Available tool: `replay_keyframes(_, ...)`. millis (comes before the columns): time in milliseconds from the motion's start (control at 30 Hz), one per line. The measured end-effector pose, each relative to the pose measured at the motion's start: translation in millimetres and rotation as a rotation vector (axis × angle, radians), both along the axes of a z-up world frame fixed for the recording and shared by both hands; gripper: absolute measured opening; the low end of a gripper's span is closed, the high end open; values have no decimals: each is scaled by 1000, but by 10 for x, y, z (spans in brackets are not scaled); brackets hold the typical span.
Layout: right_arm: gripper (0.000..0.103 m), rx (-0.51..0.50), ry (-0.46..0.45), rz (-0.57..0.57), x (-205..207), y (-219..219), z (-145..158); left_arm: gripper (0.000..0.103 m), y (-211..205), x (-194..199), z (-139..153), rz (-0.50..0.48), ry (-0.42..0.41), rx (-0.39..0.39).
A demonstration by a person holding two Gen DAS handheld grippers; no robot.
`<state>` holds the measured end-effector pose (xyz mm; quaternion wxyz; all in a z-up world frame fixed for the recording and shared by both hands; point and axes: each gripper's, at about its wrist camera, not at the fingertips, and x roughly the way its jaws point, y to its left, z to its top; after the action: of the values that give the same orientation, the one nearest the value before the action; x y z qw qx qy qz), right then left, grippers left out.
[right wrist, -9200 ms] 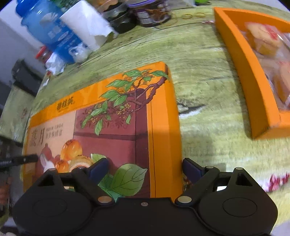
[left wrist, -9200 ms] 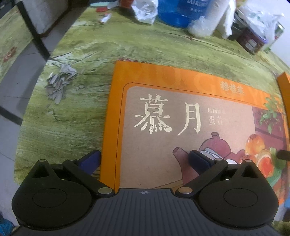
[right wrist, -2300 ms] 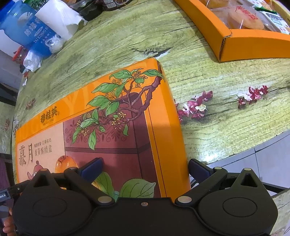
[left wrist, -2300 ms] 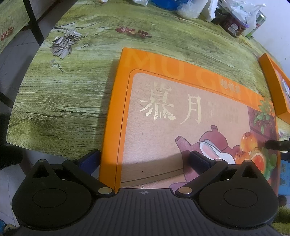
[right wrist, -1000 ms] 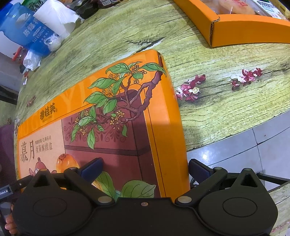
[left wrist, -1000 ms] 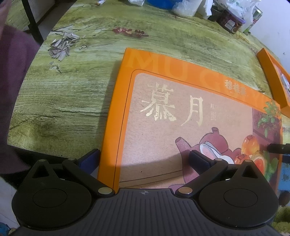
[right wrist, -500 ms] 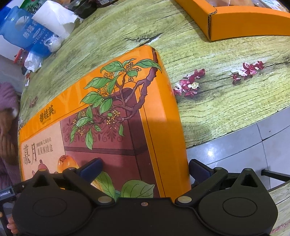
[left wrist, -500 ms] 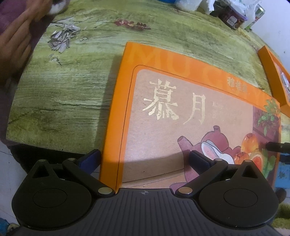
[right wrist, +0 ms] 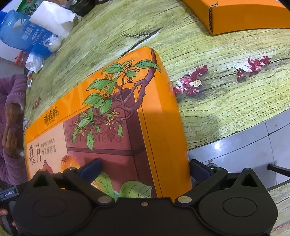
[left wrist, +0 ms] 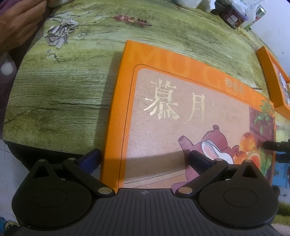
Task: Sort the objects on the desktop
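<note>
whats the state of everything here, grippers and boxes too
large flat orange printed gift box: face up, near end overhanging the green wood-print table
left gripper: open, straddling the box's left corner
right gripper: open, straddling its right corner
shallow orange cardboard tray: uncovered, resting on the table
pale seed shells: loose heap on the table

The orange box lid (left wrist: 190,116) fills the near middle of the table (left wrist: 59,90), overhanging its near edge. Left of it lies open tabletop up to a heap of seeds (left wrist: 59,35) and someone's hand (left wrist: 16,23) at the far left corner. To the lid's right, bare table runs to the open orange box (right wrist: 244,18), well apart. The far edge is blocked by a blue bottle (right wrist: 25,36), a paper roll (right wrist: 52,18) and jars (left wrist: 233,15)
</note>
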<state>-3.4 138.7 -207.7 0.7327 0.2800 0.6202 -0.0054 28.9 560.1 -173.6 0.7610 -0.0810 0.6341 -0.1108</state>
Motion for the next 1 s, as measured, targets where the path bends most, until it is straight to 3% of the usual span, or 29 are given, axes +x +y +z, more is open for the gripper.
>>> replay_keyframes(267,103,25,20,15,51,-27,-17,103,103,-43,-39,-19,6,-47)
replay_keyframes(533,103,47,24,8,58,-54,-34,103,114,-57,-45,8,-17,-57)
replay_keyframes(1000,103,54,39,31,105,-75,-20,103,152,-232,-78,-7,16,-64)
